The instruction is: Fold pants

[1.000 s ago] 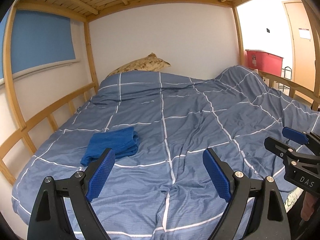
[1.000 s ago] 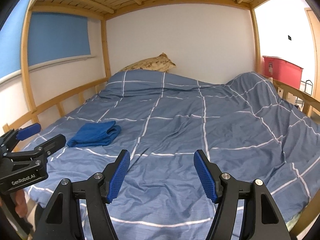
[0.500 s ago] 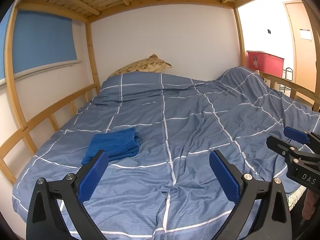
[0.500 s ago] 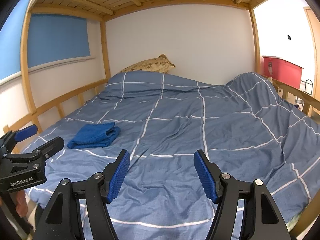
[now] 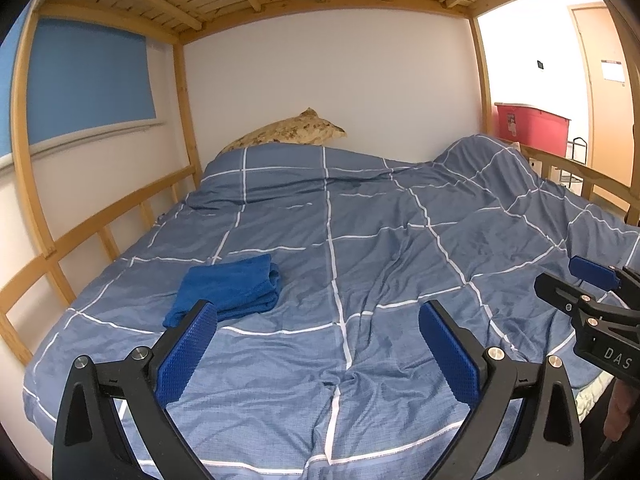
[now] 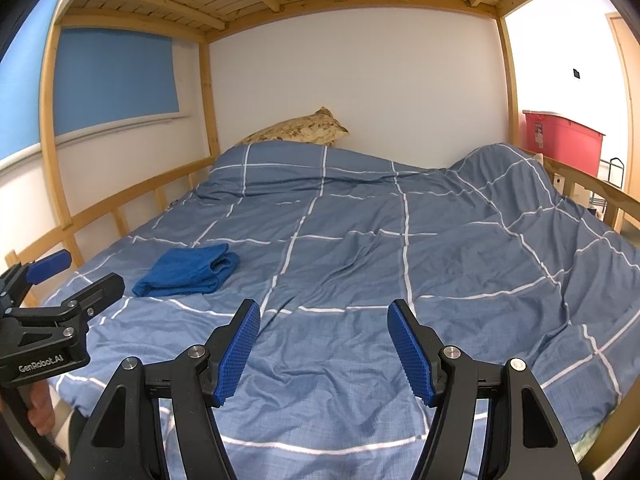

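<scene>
Blue folded pants [image 5: 229, 289] on duvet [image 5: 380, 248], left gripper [image 5: 318, 344] and right gripper [image 6: 324, 344] level above it, jaws apart

Folded blue pants [image 5: 230, 290] lie beyond the spread left claw [image 5: 318, 346].

Even indoor light, strong fisheye bending in both views

Soft light is falling evenly across the duvet [image 5: 360, 240], casting only faint shadows in its creases. At 2 o'clock the doorway [image 5: 532, 60] is glaring, nearly washed out. Wooden posts [image 6: 52, 128] are bowing toward the rims, corners are darkening to black, and focus is holding sharp throughout.
</scene>
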`<act>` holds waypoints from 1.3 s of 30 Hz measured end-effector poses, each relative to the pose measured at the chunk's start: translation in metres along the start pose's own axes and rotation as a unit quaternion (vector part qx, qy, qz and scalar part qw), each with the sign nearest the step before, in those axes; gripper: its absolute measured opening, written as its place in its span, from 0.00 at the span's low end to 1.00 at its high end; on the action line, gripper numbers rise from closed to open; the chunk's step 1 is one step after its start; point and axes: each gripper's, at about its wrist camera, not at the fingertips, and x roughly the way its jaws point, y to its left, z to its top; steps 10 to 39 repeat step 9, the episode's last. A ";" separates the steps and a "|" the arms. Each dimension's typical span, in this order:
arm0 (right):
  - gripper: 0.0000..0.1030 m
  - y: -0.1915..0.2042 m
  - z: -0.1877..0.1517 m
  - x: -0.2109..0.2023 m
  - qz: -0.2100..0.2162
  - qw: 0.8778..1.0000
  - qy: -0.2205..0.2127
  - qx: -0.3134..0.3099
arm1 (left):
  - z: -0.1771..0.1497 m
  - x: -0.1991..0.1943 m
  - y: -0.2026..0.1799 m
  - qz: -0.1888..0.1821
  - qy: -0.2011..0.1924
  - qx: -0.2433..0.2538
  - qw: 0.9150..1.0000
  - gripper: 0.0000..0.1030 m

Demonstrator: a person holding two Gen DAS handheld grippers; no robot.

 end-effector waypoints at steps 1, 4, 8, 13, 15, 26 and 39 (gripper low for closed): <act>0.65 0.000 0.000 0.000 0.000 1.000 0.000 0.000 | 0.000 0.000 0.000 -0.001 0.000 -0.002 1.000 1.00; 0.65 -0.001 -0.001 0.000 -0.001 1.000 0.002 0.001 | 0.000 0.001 0.002 -0.001 -0.001 -0.006 1.000 1.00; 0.65 -0.001 -0.001 0.001 -0.001 1.000 0.001 0.001 | 0.000 0.002 0.004 -0.003 0.001 -0.010 1.000 0.99; 0.65 -0.001 -0.001 0.001 -0.001 1.000 0.001 0.001 | -0.001 0.002 0.004 -0.004 0.001 -0.010 1.000 0.99; 0.65 -0.001 -0.001 0.001 -0.001 1.000 0.001 0.001 | -0.001 0.002 0.004 -0.004 0.001 -0.010 1.000 0.99; 0.65 -0.001 -0.001 0.001 -0.001 1.000 0.001 0.001 | -0.001 0.002 0.004 -0.004 0.001 -0.010 1.000 0.99; 0.65 -0.001 -0.001 0.001 -0.001 1.000 0.001 0.001 | -0.001 0.002 0.004 -0.004 0.001 -0.010 1.000 0.99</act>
